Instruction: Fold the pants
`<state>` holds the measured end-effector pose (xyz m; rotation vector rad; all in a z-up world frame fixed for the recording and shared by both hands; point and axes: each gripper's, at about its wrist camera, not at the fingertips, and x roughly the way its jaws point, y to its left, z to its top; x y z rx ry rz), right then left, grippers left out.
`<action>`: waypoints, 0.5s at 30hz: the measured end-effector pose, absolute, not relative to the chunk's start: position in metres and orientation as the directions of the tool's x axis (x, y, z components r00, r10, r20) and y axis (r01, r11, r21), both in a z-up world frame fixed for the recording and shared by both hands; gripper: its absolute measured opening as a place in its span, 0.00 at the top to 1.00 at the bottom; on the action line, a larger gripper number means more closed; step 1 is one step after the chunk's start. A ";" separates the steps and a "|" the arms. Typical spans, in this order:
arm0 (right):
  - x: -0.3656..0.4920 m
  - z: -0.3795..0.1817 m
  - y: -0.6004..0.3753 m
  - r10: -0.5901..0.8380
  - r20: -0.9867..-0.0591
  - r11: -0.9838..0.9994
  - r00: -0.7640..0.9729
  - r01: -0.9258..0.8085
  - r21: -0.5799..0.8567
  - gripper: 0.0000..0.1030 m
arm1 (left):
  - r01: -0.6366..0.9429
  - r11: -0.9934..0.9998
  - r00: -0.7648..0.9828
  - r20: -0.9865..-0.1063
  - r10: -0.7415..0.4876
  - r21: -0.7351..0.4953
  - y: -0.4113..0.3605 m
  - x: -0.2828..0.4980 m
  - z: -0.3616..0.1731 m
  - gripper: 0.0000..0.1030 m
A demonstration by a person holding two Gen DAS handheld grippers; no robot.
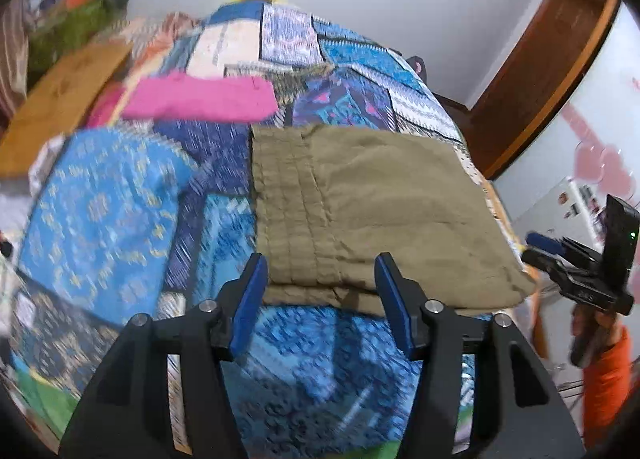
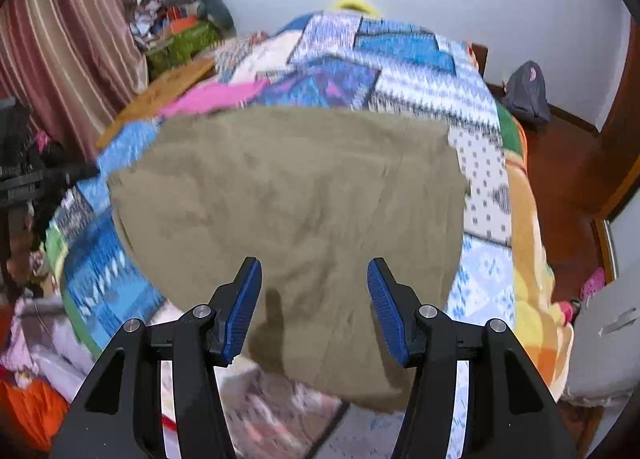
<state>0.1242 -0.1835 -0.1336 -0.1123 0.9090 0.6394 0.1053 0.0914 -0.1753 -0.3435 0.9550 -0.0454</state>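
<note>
The khaki pants [image 1: 372, 215] lie folded flat on the patchwork bedspread [image 1: 120, 211], waistband seams toward the left. My left gripper [image 1: 322, 287] is open and empty, hovering at the pants' near edge. My right gripper [image 2: 314, 291] is open and empty above the near part of the pants [image 2: 296, 211]. The right gripper also shows in the left wrist view [image 1: 560, 255] at the far right, held by a hand in an orange sleeve.
A folded pink garment [image 1: 204, 99] lies further back on the bed. A wooden board [image 1: 60, 99] and a clothes pile [image 1: 76, 3] are at the left. A wooden door frame [image 1: 552, 59] and red floor [image 2: 560, 179] are at the right. Both views are motion-blurred.
</note>
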 end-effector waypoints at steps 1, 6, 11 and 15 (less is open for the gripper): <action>0.125 -0.130 -0.179 0.484 -0.751 0.804 0.450 -0.568 0.178 0.50 | -0.118 0.937 0.569 -0.795 -0.208 -0.330 0.091 0.105 -0.179 0.42; 0.126 -0.131 -0.145 0.530 -0.718 0.772 0.451 -0.607 0.189 0.50 | -0.153 0.892 0.489 -0.817 -0.305 -0.425 0.084 0.102 -0.206 0.40; 0.127 -0.154 -0.119 0.505 -0.760 0.754 0.409 -0.638 0.157 0.50 | -0.183 0.835 0.483 -0.787 -0.384 -0.519 0.080 0.104 -0.216 0.26; 0.126 -0.168 -0.117 0.503 -0.772 0.744 0.390 -0.650 0.157 0.50 | -0.195 0.783 0.484 -0.752 -0.448 -0.591 0.081 0.117 -0.220 0.14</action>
